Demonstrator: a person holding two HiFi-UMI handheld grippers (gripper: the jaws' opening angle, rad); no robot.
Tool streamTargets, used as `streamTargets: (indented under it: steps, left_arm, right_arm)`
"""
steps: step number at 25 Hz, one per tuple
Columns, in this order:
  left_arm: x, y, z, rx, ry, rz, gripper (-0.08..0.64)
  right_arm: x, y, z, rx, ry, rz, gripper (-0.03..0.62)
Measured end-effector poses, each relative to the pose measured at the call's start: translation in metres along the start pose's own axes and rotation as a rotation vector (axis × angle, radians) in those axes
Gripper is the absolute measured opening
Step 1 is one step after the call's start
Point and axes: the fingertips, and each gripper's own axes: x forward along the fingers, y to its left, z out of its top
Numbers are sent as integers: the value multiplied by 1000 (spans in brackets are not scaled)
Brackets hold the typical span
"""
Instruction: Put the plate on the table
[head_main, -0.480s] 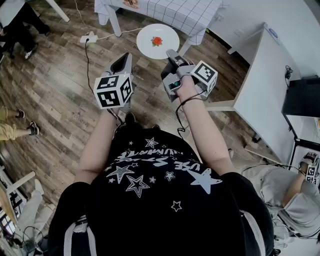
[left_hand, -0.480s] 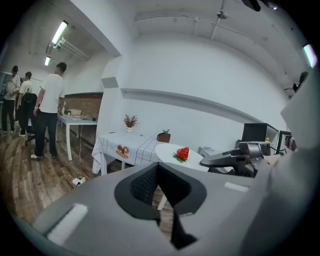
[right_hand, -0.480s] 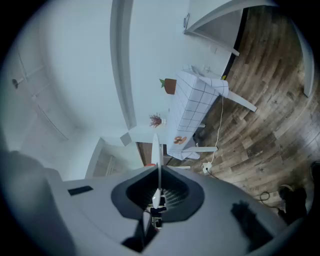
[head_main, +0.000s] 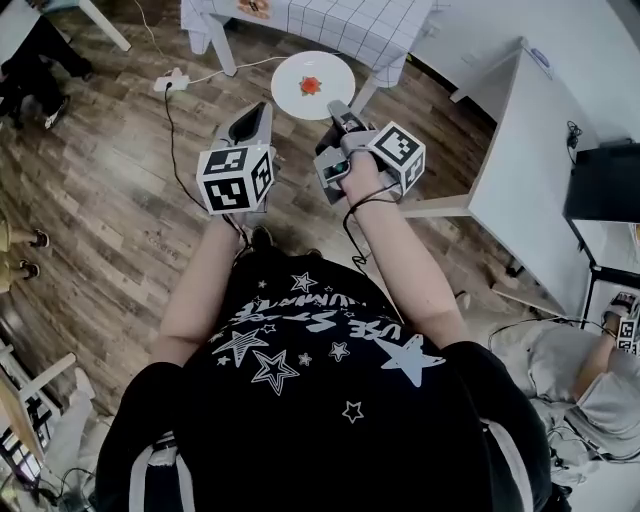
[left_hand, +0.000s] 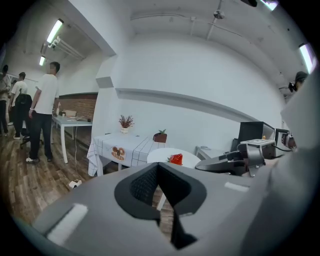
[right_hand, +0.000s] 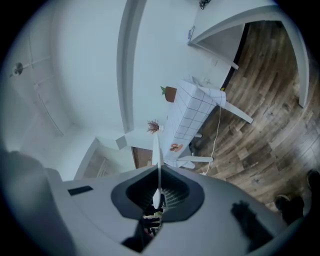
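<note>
Nearest us, the right claw (head_main: 336, 110) is pinched almost shut on the rim of the round white plate (head_main: 298, 72). The plate juts out past its tips in mid-air, well above the floor, and along the jaws it shows edge-on as a thin white line. A small red piece of food (head_main: 311, 86), perhaps a strawberry, sits at the plate's middle. Just to that claw's left, the left claw (head_main: 260, 112) has its jaws together with nothing between them. We judge the plate picked up and under carry but not yet set down. What is left is to bring it over the tabletop, lower it and let go. Ahead of both claws, beyond the plate, stands the table under a white checked cloth (head_main: 340, 25), with a small vase of dried flowers (left_hand: 125, 121) and a little brown potted plant (left_hand: 160, 136) on it. Below the claws runs a brown wood-plank floor (head_main: 110, 200) with a white power strip (head_main: 168, 80). To the right claw's right stands a white desk (head_main: 530, 170). Far off to the left claw's left, people (left_hand: 45, 115) are standing.
</note>
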Motion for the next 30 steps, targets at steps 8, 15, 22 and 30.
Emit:
streamTargets:
  steps: [8,15,22,30]
  left_arm:
    - [4,36,15,-7,-19,5,8]
    - [5,69,12,-19,-12,-26,6]
    - [21,107,31,-37,-25,-40,6]
    - [30,118,42,-40,-44,-83,8]
  right_arm:
    - [28,14,-11,-1,-78,16,21]
    - [52,6,-23,41,-115,-3,21]
    - [85,19,-25,49,-144,1,21]
    - [87,22,-22,44,-178,-6,21]
